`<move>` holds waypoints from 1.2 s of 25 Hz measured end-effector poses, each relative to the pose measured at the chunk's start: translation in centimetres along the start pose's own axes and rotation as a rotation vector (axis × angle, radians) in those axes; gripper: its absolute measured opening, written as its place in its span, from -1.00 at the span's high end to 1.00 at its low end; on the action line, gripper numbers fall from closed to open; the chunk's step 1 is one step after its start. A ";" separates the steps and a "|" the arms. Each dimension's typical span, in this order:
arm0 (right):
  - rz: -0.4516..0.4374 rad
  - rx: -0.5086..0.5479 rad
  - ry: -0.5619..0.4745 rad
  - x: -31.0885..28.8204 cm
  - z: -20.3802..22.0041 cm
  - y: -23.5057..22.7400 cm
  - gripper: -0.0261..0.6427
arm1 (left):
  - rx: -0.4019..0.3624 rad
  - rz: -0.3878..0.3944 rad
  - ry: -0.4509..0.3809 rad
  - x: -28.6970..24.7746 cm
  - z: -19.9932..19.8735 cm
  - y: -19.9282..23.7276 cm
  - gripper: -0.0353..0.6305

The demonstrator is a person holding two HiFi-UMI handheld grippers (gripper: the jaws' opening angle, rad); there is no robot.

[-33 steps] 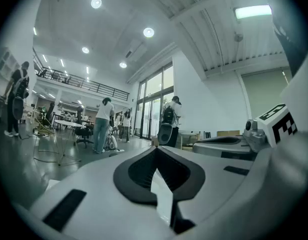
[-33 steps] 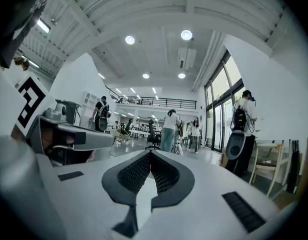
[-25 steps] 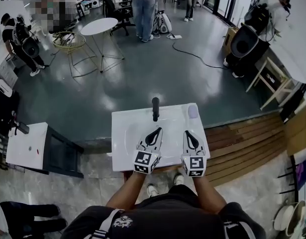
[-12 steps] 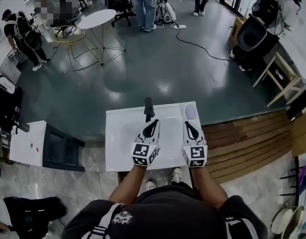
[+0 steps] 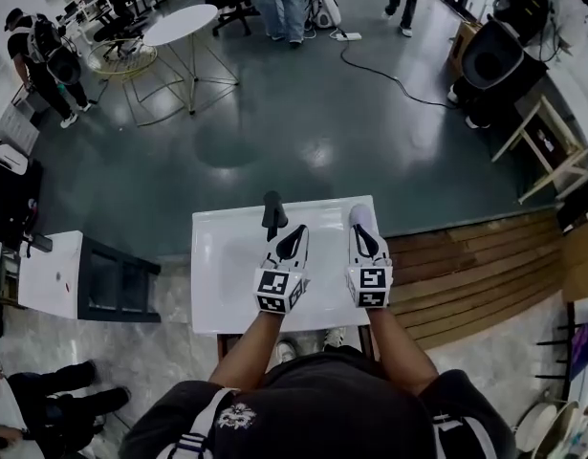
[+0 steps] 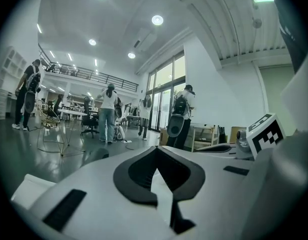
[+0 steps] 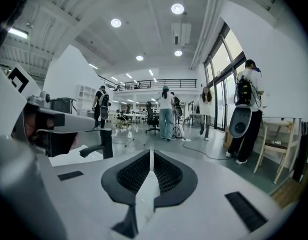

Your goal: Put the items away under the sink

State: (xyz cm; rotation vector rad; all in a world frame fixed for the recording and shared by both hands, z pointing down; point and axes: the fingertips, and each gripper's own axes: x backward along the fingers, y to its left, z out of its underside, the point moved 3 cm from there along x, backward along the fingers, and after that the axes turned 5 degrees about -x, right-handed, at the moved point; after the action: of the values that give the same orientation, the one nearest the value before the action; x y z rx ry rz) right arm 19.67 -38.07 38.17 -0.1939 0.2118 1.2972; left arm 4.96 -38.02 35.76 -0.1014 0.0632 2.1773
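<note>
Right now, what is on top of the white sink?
A black faucet stands at the back edge, a pale lilac object at the back right corner. The left gripper and right gripper cover part of the sink.

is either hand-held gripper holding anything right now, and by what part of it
Nothing is held: the left hand-held gripper and the right hand-held gripper both have their jaws closed together, empty, over the white sink.

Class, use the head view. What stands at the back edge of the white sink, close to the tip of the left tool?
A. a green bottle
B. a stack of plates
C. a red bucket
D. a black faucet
D: a black faucet rises from the back edge of the white sink, just beyond and slightly left of the left tool.
</note>
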 end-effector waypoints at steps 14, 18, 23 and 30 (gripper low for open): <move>0.024 -0.088 0.193 -4.7 5.4 -3.8 -0.18 | 0.017 0.023 0.047 -3.0 2.1 -0.9 0.89; 0.053 -0.109 0.277 -6.3 7.5 -5.0 -0.38 | 0.007 0.026 0.067 -3.3 2.7 -1.1 0.89; 0.061 -0.154 0.379 -8.6 9.5 -5.8 -0.48 | 0.009 0.018 0.085 -3.6 3.5 -1.0 0.89; 0.078 -0.180 0.470 -10.8 11.3 -6.2 -0.50 | 0.014 0.010 0.103 -3.7 4.3 -0.2 0.89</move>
State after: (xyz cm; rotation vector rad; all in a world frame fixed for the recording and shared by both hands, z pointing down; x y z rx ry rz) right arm 23.44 -46.83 52.05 -0.6518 0.5065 1.3337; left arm 7.01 -40.54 40.41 -0.2057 0.1375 2.1803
